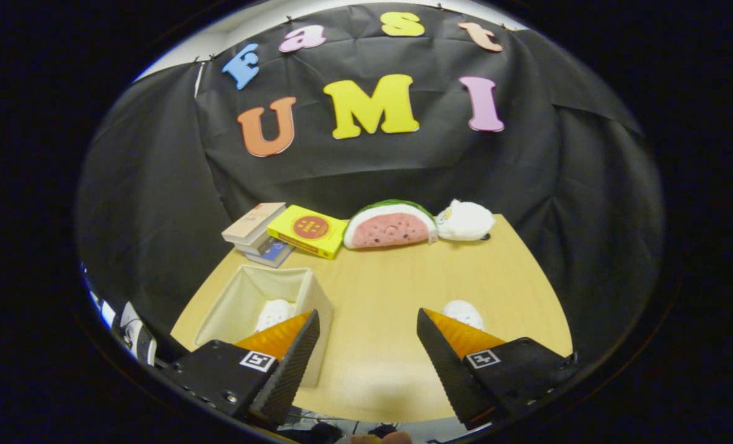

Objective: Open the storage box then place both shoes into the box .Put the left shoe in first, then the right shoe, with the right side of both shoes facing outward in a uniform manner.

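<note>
Spread empty, tool (368, 330) fingers flank one shoe (274, 313) boxed (317, 296), another (463, 311) outside.

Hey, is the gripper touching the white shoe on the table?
Apart. In the gripper view the open gripper holds nothing; the shoe lies beyond the right finger, partly hidden behind it.

We saw the claw (368, 327) spread wide above a bare stretch of table (385, 290) that ran clear between its fingers and on to the far edge. On the left the open storage box (314, 296) stood just beside the left finger with one white shoe (274, 313) inside it, and the other white shoe (463, 311) lay just beyond the right finger. Along the far edge, stacked books (256, 229), a yellow box (308, 230), a watermelon plush (389, 226) and a white plush (465, 221) formed a barrier.
</note>
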Action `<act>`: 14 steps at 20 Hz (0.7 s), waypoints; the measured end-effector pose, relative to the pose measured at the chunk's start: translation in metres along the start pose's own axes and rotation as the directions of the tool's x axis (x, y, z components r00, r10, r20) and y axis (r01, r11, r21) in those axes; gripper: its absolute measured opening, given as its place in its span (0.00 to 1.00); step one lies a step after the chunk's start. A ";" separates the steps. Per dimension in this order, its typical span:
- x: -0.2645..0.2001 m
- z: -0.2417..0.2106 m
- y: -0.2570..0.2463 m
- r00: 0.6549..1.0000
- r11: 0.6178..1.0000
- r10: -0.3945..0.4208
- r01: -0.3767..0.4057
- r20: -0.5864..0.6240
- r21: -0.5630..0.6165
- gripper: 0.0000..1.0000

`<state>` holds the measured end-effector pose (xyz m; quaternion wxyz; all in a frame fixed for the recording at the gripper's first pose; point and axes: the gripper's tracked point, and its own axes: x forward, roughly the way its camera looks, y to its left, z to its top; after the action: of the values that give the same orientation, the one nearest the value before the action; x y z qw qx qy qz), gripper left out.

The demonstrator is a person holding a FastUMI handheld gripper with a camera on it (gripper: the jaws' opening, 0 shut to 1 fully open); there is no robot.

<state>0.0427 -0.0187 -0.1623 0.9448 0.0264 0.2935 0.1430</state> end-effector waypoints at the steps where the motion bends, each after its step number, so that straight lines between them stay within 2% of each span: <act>1: -0.001 -0.004 -0.023 1.000 1.000 -0.019 0.020 -0.006 0.016 0.95; 5: 0.014 -0.029 -0.097 0.997 0.998 -0.059 0.060 -0.057 0.031 0.95; 8: 0.044 -0.066 -0.145 0.984 0.996 -0.081 0.087 -0.156 0.030 0.96; 14: 0.103 -0.121 -0.191 0.948 0.993 -0.089 0.109 -0.306 0.050 0.96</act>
<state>0.1050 -0.1763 -0.3441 0.8931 0.0204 0.4407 0.0882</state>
